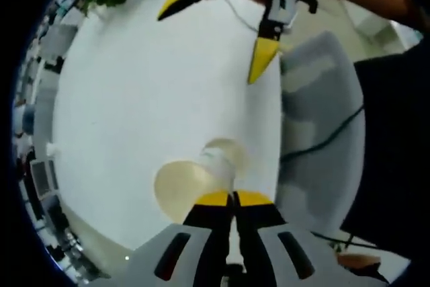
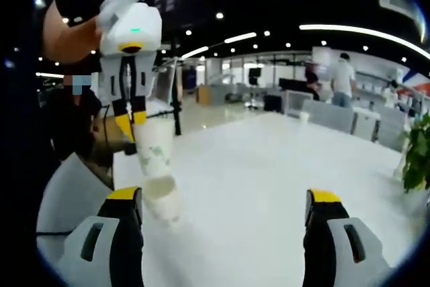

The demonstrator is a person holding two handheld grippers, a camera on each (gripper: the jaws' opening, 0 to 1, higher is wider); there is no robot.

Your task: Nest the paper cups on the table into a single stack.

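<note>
My left gripper (image 1: pixel 234 198) is shut on the rim of a white paper cup (image 1: pixel 180 189), whose open mouth faces the camera. In the right gripper view that left gripper (image 2: pixel 132 124) holds the cup (image 2: pixel 153 149) upright, just over a second paper cup (image 2: pixel 162 201) standing on the white table (image 2: pixel 269 166). I cannot tell whether the two cups touch. The second cup (image 1: pixel 227 151) sits near the table's edge. My right gripper (image 2: pixel 224 199) is open wide and holds nothing. It appears above the table in the left gripper view (image 1: pixel 216 31), well away from the cups.
A grey chair (image 1: pixel 322 119) with a black cable across it stands right beside the table edge near the cups. A green plant (image 2: pixel 416 152) sits at the table's far side. People (image 2: pixel 342 75) and desks are in the office behind.
</note>
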